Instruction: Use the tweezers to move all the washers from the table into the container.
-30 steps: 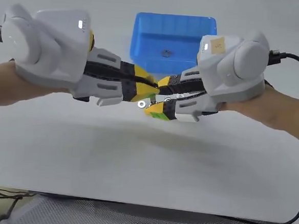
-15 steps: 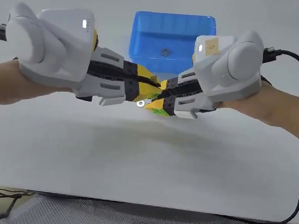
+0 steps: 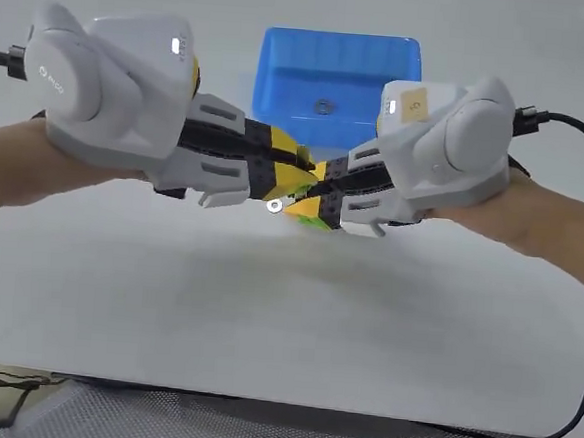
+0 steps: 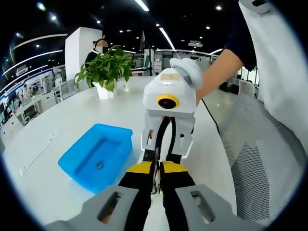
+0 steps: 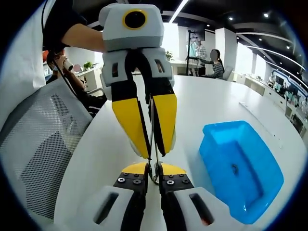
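Observation:
My left gripper (image 3: 300,175) and right gripper (image 3: 311,202) meet tip to tip above the white table (image 3: 266,307). Both are shut on thin metal tweezers (image 5: 152,144), which run between the two pairs of yellow fingers. A small silver washer (image 3: 275,206) hangs at the tweezers' tip, just below the left gripper's fingers. Behind the grippers stands the blue container (image 3: 282,68) with one washer (image 3: 324,107) on its floor. The container (image 4: 77,166) lies left of my jaws in the left gripper view. In the right gripper view the container (image 5: 255,187) lies right of them.
A black cable (image 3: 579,134) trails from the right gripper off to the right. The table's front edge (image 3: 259,399) is near me, with grey mesh below it. A potted plant (image 4: 107,70) stands far back on the table.
The grippers stay joined on the tweezers with the washer at the tip. The left gripper has shifted slightly right and up.

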{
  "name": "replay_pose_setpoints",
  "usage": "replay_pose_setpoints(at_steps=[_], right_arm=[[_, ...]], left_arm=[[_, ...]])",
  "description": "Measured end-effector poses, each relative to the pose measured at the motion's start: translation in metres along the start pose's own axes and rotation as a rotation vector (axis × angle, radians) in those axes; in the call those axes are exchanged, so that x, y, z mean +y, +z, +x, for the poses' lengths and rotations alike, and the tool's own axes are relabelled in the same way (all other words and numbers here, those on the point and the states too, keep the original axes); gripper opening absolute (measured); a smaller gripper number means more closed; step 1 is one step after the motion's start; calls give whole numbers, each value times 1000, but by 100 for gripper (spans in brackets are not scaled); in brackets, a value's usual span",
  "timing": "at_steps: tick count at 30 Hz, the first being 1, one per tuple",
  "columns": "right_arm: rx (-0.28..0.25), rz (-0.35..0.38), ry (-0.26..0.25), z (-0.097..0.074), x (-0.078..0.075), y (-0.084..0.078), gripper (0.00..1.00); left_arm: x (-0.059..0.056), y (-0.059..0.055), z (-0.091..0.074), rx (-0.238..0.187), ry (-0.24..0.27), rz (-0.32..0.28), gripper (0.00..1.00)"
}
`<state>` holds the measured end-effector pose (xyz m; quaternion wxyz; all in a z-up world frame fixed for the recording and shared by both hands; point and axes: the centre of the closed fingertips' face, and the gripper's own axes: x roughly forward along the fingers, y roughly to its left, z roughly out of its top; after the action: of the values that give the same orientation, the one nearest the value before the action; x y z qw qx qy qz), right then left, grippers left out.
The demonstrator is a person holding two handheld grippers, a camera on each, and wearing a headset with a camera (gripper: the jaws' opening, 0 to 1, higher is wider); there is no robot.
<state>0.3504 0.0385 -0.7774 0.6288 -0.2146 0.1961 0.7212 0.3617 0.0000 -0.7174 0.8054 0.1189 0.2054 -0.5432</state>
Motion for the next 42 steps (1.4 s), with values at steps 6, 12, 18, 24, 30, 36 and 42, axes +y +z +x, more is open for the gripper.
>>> replay_pose_setpoints(at_steps=[6, 12, 18, 24, 30, 36, 42], right_arm=[[-2, -1, -10, 0, -2, 3, 9], [-8, 0, -21, -2, -2, 8, 9], [-13, -1, -30, -8, -1, 13, 9], [-26, -2, -57, -23, -4, 21, 9], [-29, -15, -74, -38, -8, 31, 9], [-17, -20, -78, -47, -11, 30, 9], [-34, -35, -96, -60, -16, 45, 9]], left_arm=[[4, 4, -6, -19, 16, -23, 15], [5, 4, -16, -17, 45, -16, 19], [2, -2, -25, 5, 68, -28, 27], [1, -1, -35, -12, 106, -123, 37], [-2, -5, -37, 9, 119, -149, 51], [-4, -13, -45, 48, 134, -128, 61], [-7, -22, -53, 80, 142, -115, 70]])
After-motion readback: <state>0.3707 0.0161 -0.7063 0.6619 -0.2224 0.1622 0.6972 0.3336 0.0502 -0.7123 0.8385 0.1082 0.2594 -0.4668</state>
